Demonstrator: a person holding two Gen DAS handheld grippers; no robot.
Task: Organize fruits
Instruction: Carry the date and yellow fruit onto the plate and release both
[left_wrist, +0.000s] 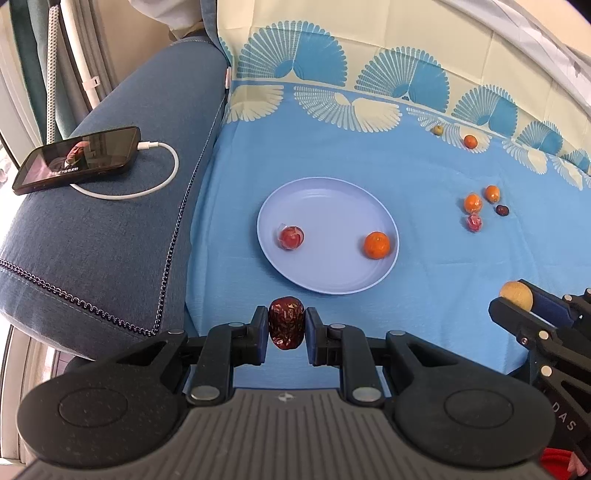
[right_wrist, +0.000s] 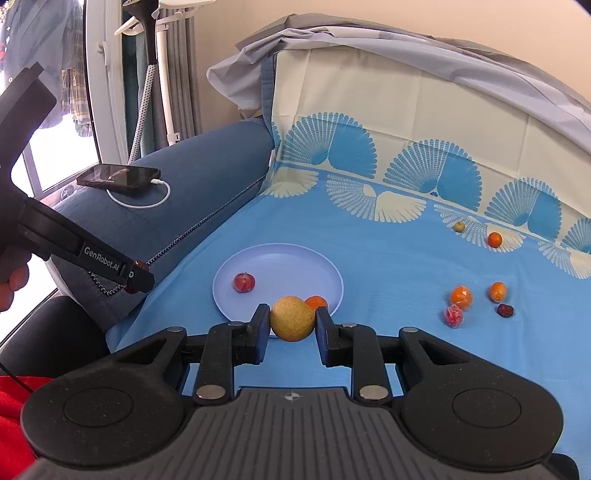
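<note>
My left gripper (left_wrist: 287, 325) is shut on a wrinkled red date (left_wrist: 286, 322), held just short of the near rim of the pale blue plate (left_wrist: 332, 273). On the plate lie a wrapped red fruit (left_wrist: 291, 237) and an orange (left_wrist: 376, 244). My right gripper (right_wrist: 291, 323) is shut on a round yellow fruit (right_wrist: 291, 318) near the plate's (right_wrist: 258, 258) front edge; it also shows in the left wrist view (left_wrist: 517, 299). Loose fruits lie to the right: two oranges (right_wrist: 461, 296), a wrapped red fruit (right_wrist: 453, 316) and a dark date (right_wrist: 504, 310).
A blue sofa arm (left_wrist: 110, 221) on the left carries a phone (left_wrist: 77, 158) with a white charging cable. Farther back on the blue cloth (left_wrist: 424, 166) lie a small green fruit (left_wrist: 438, 129) and a small orange (left_wrist: 470, 141). The cloth rises up the sofa back.
</note>
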